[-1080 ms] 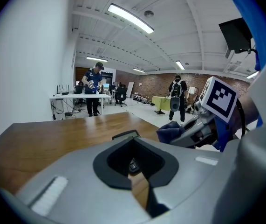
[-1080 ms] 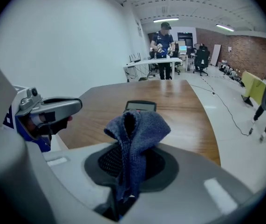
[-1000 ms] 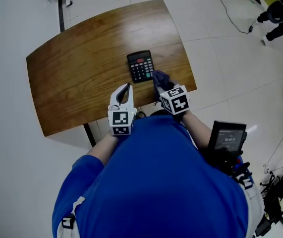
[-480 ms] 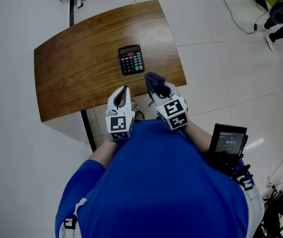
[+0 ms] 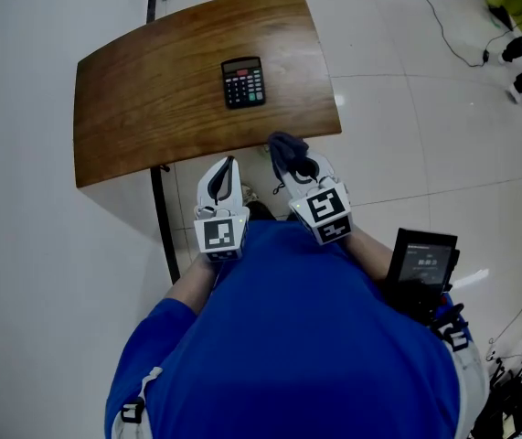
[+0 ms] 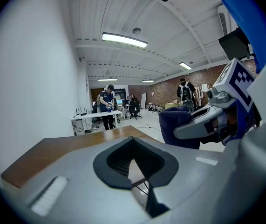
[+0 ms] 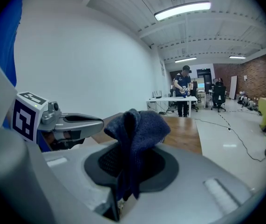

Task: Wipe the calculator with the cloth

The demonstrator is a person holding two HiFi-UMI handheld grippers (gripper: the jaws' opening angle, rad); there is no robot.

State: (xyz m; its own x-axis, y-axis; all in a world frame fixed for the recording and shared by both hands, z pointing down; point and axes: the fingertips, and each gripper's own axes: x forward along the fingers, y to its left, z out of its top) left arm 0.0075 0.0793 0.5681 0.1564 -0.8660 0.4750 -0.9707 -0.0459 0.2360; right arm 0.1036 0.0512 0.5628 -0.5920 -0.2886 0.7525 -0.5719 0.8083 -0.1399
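Note:
A black calculator (image 5: 243,82) lies flat near the middle of the brown wooden table (image 5: 151,90). Both grippers are held close to my body, past the table's near edge and over the floor. My right gripper (image 5: 290,158) is shut on a dark blue cloth (image 5: 284,144), which bunches up above the jaws in the right gripper view, cloth (image 7: 136,125). My left gripper (image 5: 229,174) is shut with nothing in it, about a hand's width left of the right one. The left gripper view shows the cloth (image 6: 179,125) and the table's edge (image 6: 53,148). The calculator is hidden in both gripper views.
The table's dark leg (image 5: 160,218) drops to the white tiled floor (image 5: 398,135). A black device (image 5: 420,259) hangs at the person's right hip. A cable (image 5: 443,35) runs across the floor at upper right. People stand at a distant desk (image 7: 172,99).
Both grippers have drawn back from the table toward the body. The cloth, which was at the calculator's near right corner, now hangs off the table's edge. The calculator lies where it was.

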